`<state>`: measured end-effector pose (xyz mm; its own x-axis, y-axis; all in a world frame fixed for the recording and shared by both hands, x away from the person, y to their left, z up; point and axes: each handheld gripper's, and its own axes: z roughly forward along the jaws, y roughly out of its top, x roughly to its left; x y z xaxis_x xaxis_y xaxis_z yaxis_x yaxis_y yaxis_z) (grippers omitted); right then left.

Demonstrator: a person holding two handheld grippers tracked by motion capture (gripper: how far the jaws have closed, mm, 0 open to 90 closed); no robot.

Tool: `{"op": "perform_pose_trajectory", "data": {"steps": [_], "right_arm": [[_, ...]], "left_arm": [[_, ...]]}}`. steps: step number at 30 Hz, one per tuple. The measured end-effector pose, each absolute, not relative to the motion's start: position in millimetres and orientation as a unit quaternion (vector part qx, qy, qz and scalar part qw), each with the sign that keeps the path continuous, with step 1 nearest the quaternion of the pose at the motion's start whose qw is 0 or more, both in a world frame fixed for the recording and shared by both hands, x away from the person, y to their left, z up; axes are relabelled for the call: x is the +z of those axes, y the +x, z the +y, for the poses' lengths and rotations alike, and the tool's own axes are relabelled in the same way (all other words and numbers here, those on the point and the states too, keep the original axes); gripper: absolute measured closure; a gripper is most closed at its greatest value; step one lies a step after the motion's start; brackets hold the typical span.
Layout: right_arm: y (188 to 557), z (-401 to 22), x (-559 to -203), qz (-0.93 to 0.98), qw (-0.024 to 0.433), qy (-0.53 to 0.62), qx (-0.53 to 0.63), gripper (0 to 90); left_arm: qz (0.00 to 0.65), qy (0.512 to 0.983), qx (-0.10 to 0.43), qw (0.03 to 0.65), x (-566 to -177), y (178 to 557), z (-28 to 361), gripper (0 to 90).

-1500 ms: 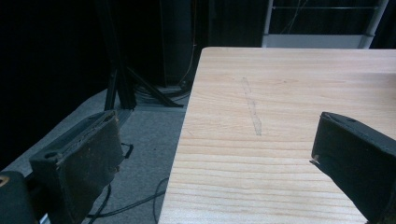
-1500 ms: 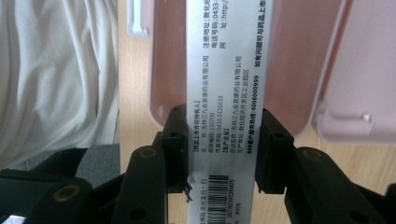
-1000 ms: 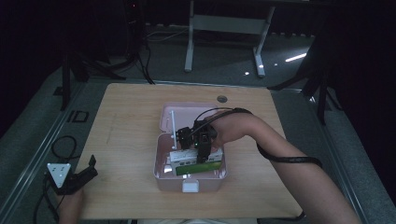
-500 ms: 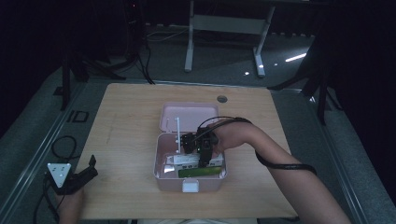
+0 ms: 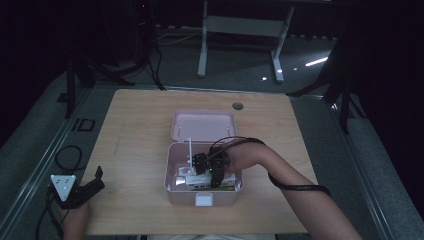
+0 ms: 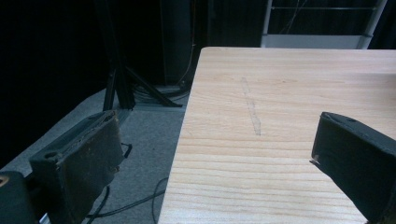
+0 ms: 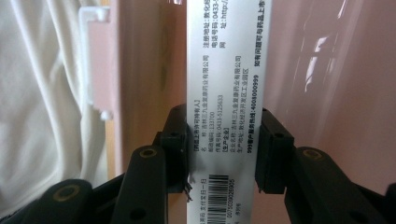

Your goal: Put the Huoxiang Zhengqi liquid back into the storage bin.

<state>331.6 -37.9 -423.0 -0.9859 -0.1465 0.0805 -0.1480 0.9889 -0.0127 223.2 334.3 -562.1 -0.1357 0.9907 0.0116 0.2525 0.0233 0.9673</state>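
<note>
My right gripper (image 7: 223, 149) has its fingers (image 7: 173, 154) clamped on the two long sides of a white medicine carton (image 7: 225, 93) printed with black text and a barcode, and in the high view it holds that carton low inside the open pink box (image 5: 172, 172) near the front middle of the desk (image 5: 135, 130); my left gripper (image 5: 80, 190) rests at the desk's near left corner, fingers (image 6: 84, 163) spread wide with nothing between them; beyond, the pink lid (image 5: 203, 125) lies flat behind the box
</note>
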Motion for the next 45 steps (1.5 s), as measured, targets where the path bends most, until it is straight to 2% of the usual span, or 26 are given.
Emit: {"op": "perform_pose_trajectory", "data": {"steps": [10,24,28,45], "right_arm": [[332,-40,-450,-0.997,0.042,0.061,0.022,61.7],[332,-49,-450,-0.997,0.057,0.054,0.006,59.7],[334,-51,-434,-0.997,0.06,0.047,-0.014,53.0],[350,-91,-371,-0.996,0.022,0.019,-0.084,49.2]], "left_arm": [[0.594,0.524,0.463,0.398,-562,223,334,2.1],[0.594,0.525,0.463,0.397,-562,223,334,2.1],[0.594,0.525,0.463,0.397,-562,223,334,2.1],[0.594,0.525,0.465,0.395,-562,223,334,2.1]]}}
